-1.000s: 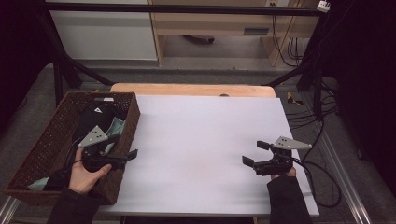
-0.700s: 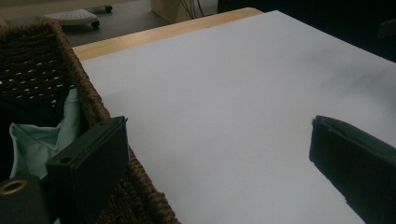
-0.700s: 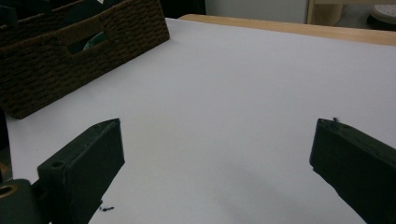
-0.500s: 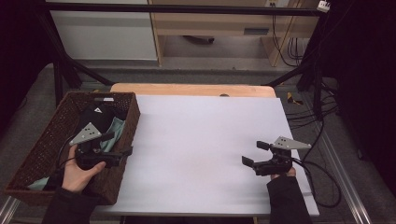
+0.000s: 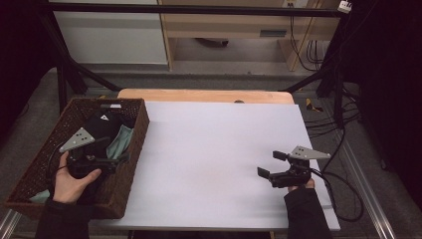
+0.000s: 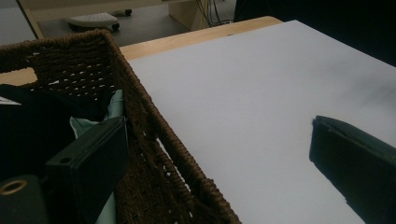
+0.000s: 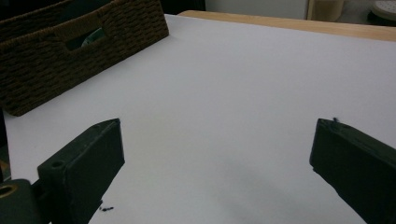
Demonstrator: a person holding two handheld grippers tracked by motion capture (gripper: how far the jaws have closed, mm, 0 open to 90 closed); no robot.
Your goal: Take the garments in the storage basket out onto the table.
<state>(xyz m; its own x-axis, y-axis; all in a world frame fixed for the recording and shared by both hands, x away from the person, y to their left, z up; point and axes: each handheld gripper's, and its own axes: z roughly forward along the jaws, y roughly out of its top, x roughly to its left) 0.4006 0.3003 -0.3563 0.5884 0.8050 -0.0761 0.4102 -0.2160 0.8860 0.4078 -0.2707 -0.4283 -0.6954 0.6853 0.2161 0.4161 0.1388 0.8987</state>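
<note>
Tools wide open — left tool (image 5: pixel 117 160) straddling basket (image 5: pixel 133 149) wall, empty.

Your dark wicker basket (image 5: pixel 47 154) sits at the left of the frame, with black clothing (image 5: pixel 102 124) and a crumpled mint-green cloth (image 5: pixel 119 142) inside.

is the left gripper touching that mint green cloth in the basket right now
Cannot tell. In the left gripper view, one jaw of the open left gripper overlaps the mint green cloth inside the basket, but neither contact nor a gap shows.
</note>
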